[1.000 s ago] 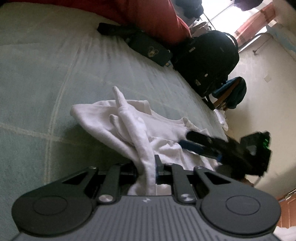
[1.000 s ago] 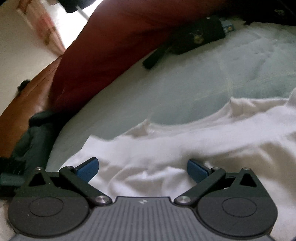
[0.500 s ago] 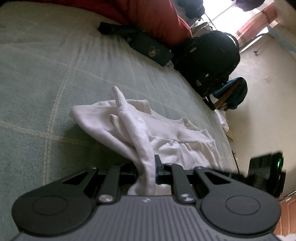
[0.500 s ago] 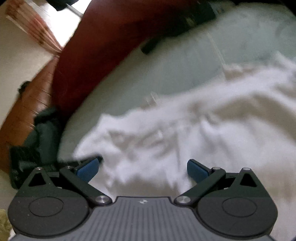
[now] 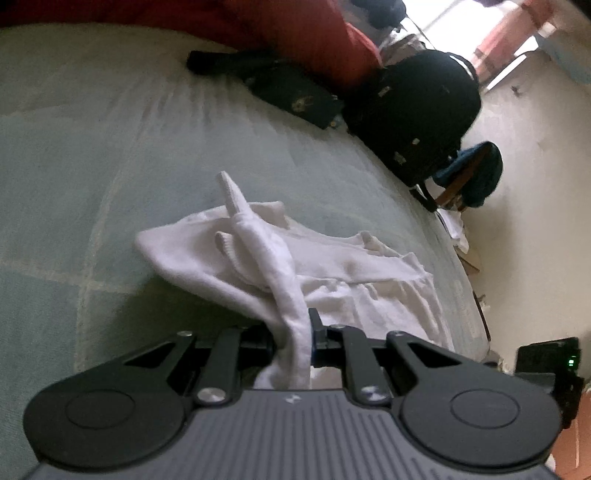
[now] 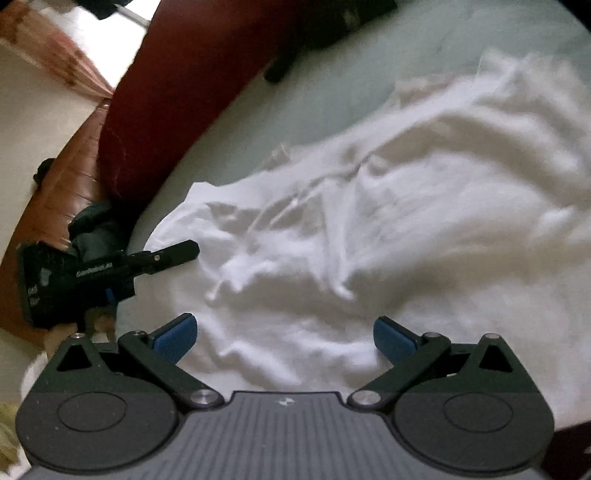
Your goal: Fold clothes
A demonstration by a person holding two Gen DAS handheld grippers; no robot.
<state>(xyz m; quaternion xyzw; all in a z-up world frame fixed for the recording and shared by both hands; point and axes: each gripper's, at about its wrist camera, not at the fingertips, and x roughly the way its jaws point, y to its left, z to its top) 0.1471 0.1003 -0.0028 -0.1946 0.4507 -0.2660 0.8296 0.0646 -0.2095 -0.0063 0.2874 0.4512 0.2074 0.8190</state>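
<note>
Right tool rose over garment

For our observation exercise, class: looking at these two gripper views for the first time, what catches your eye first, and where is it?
The crumpled white cotton garment lies mid-frame on the pale green bedspread, one twisted strip of it pinched in the left gripper. The right gripper hangs open over the same cloth. Behind, a black backpack sits by a dark red cushion.
</note>
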